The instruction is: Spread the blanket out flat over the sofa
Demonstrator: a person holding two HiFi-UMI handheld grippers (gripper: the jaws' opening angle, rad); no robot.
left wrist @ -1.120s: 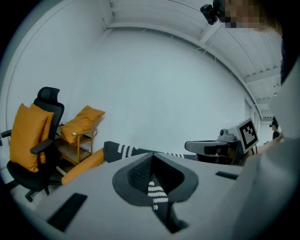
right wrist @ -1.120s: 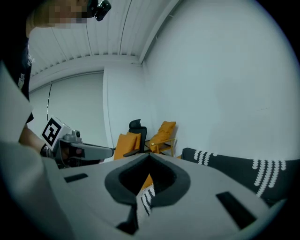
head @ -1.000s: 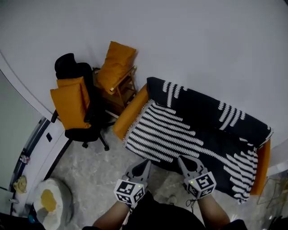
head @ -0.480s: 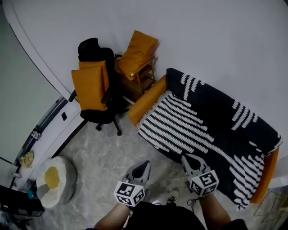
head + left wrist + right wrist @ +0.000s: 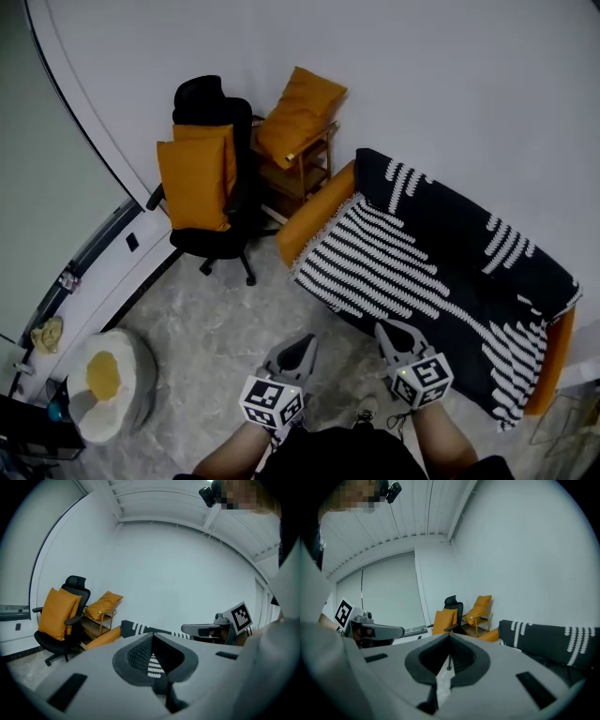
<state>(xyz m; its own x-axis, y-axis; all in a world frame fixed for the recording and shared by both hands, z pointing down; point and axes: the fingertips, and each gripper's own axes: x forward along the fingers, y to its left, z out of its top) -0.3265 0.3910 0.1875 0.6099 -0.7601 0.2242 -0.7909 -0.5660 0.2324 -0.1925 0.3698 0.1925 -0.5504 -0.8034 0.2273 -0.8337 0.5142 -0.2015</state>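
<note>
A black blanket with white stripes lies spread over the orange sofa, covering seat and backrest; its front edge hangs over the seat. It shows again as the blanket in the left gripper view and as the blanket in the right gripper view. My left gripper is shut and holds nothing, over the floor in front of the sofa. My right gripper is shut too and holds nothing, close to the blanket's front edge.
A black office chair with an orange cushion stands left of the sofa. Behind it is a wooden side table with another orange cushion. A round pouf sits at the lower left. The floor is pale marble.
Both grippers have drawn back from the sofa's front edge, staying shut with nothing in them. The view has shifted, so the chair and sofa sit further right and up in the picture.
</note>
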